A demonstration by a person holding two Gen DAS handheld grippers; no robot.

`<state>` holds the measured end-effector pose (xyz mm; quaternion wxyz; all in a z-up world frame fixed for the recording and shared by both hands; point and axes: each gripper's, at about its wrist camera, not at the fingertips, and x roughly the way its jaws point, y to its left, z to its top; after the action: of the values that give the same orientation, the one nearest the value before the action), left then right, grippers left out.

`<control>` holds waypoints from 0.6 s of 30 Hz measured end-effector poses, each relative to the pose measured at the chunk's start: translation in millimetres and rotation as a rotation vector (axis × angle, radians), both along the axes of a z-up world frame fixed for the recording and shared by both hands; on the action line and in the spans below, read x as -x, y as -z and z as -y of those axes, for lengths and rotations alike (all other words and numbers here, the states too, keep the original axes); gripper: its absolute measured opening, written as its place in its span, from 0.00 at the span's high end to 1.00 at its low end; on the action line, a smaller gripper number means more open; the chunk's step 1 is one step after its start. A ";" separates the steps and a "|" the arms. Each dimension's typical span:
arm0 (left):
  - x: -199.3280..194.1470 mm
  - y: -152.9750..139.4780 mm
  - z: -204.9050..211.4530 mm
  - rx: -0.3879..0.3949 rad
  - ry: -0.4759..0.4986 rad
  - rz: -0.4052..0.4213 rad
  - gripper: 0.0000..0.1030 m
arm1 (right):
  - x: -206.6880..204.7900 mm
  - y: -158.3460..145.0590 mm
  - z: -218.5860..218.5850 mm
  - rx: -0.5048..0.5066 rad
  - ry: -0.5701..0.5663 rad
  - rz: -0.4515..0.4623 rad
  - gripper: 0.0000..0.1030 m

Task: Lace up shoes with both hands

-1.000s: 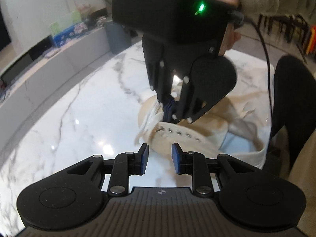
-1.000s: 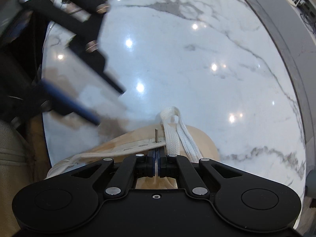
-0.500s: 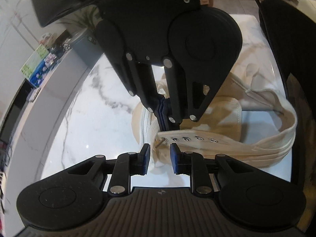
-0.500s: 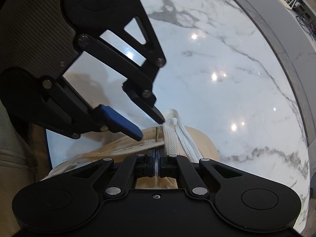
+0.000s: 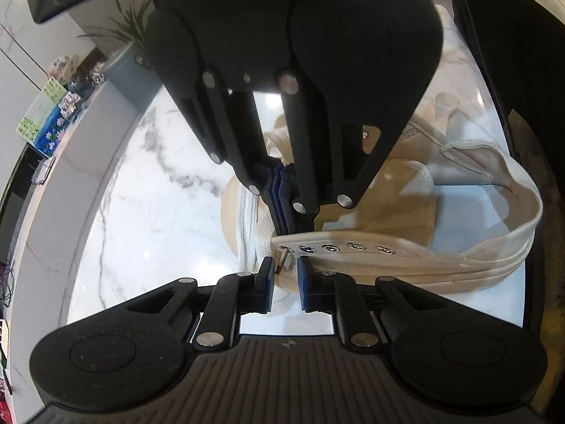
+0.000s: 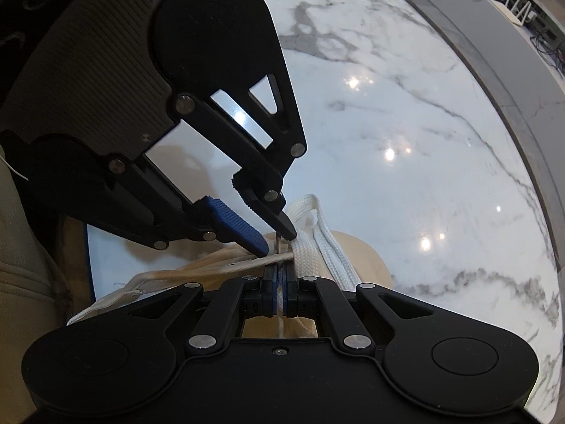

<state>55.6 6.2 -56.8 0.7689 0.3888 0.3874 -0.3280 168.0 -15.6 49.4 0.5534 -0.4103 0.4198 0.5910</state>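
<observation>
between the parted pads of the left tongs (image 5: 285,284) pokes the metal lace tip (image 5: 282,260), just under the first eyelet of the beige canvas shoe (image 5: 406,247) lying on the marble desk (image 5: 148,219). right tongs (image 6: 281,291) are clamped on the white shoelace (image 6: 317,243) beside the toe.

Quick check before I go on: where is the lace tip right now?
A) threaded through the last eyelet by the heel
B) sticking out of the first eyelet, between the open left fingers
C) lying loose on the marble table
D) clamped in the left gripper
B: the lace tip pokes out of the first eyelet between the open left gripper fingers, not yet pinched.
</observation>
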 end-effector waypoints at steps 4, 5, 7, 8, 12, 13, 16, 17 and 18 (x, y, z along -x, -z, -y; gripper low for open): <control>0.7 -0.4 0.5 -0.021 0.027 0.009 0.94 | 2.1 -1.2 3.9 -0.016 0.013 0.003 0.98; 0.7 -0.3 0.6 -0.026 0.035 0.009 0.95 | 1.9 -1.6 5.1 -0.018 0.014 0.005 0.98; -0.9 -0.8 -0.2 -0.038 0.043 0.006 0.98 | 2.1 -1.4 5.2 -0.020 0.015 0.007 0.98; -1.4 -0.6 0.3 -0.041 0.041 0.006 0.98 | 1.5 -1.1 4.8 -0.022 0.017 0.005 0.97; -3.4 0.3 2.3 -0.056 0.032 0.003 0.98 | 2.5 -1.6 6.2 -0.029 0.018 0.016 0.97; -3.9 0.5 2.8 -0.059 0.030 0.003 0.98 | 3.5 -2.5 7.5 -0.033 0.020 0.018 0.97; -1.5 0.5 2.4 -0.066 0.020 0.006 0.98 | 4.9 -7.3 13.9 -0.051 0.042 0.019 0.91; -0.5 -0.5 1.6 -0.067 0.014 0.008 0.98 | 5.4 -9.9 17.2 -0.059 0.049 0.019 0.88; 0.4 -1.5 0.8 -0.068 0.008 0.010 0.98 | 6.4 -14.1 23.1 -0.074 0.063 0.019 0.85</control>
<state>55.2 5.4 -55.2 0.7560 0.4179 0.3928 -0.3156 161.6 -38.7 63.5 0.5905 -0.3819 0.4051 0.5843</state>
